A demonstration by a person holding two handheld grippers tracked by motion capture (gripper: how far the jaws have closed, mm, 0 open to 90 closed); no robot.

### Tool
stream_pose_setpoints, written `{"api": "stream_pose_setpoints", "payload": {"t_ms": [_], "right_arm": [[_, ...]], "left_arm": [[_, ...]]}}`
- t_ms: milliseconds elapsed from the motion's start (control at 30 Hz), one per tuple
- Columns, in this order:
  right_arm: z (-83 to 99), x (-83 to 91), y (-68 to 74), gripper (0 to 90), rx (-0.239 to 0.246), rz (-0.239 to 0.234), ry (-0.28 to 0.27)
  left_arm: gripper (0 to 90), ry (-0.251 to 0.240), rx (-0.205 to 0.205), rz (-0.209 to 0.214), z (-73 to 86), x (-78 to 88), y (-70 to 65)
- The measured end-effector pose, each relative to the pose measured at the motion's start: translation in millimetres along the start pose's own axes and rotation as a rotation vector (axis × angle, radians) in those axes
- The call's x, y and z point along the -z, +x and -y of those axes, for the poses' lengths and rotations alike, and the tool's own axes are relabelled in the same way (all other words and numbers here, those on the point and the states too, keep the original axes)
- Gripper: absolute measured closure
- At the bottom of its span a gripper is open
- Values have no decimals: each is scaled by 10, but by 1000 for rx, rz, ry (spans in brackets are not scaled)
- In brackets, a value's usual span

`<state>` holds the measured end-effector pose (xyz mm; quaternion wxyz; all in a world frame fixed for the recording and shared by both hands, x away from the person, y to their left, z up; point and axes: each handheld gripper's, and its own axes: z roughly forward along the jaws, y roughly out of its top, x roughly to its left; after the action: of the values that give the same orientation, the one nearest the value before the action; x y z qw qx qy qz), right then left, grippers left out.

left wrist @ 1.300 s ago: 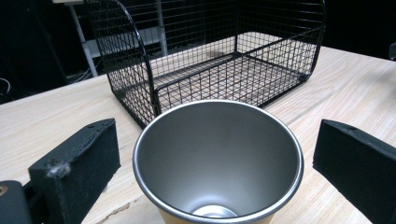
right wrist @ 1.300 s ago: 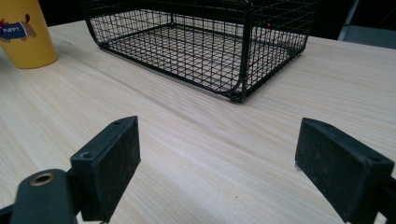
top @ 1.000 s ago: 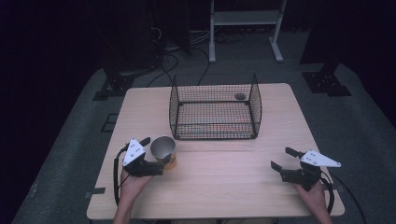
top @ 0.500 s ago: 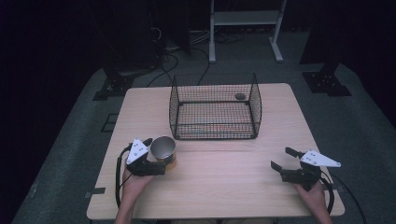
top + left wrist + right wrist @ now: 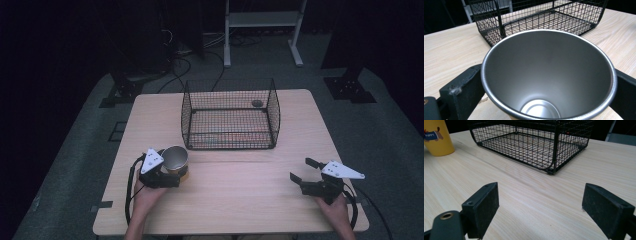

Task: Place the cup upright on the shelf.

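While the left tongs (image 5: pixel 172 176) clamp the steel-lined yellow cup (image 5: pixel 175 161) upright at the counter's (image 5: pixel 235 200) front left, just short of the wire basket (image 5: pixel 230 114), the right tongs (image 5: pixel 302 172) hover wide open and empty. Grasp apparently complete; next, probably lift over the basket rim.

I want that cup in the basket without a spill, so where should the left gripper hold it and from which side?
Grip the cup across its tapered wall just under the rim, coming from the person's side, level with the table. It stands upright, mouth open, so a jaw on each flank suits it. The left gripper already brackets it like this, with the basket straight ahead.
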<state>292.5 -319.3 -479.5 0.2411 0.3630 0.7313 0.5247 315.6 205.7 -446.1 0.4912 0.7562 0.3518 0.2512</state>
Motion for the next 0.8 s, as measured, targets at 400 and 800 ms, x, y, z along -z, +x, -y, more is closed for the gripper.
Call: {"api": "stream_pose_setpoints", "payload": {"t_ms": [400, 800], "right_arm": [[0, -1, 0, 131, 2, 0, 0], [-1, -3, 0, 131, 0, 2, 3]], "left_arm": [[107, -1, -8, 19, 10, -9, 5], [131, -30, -15, 25, -28, 47, -30]]}}
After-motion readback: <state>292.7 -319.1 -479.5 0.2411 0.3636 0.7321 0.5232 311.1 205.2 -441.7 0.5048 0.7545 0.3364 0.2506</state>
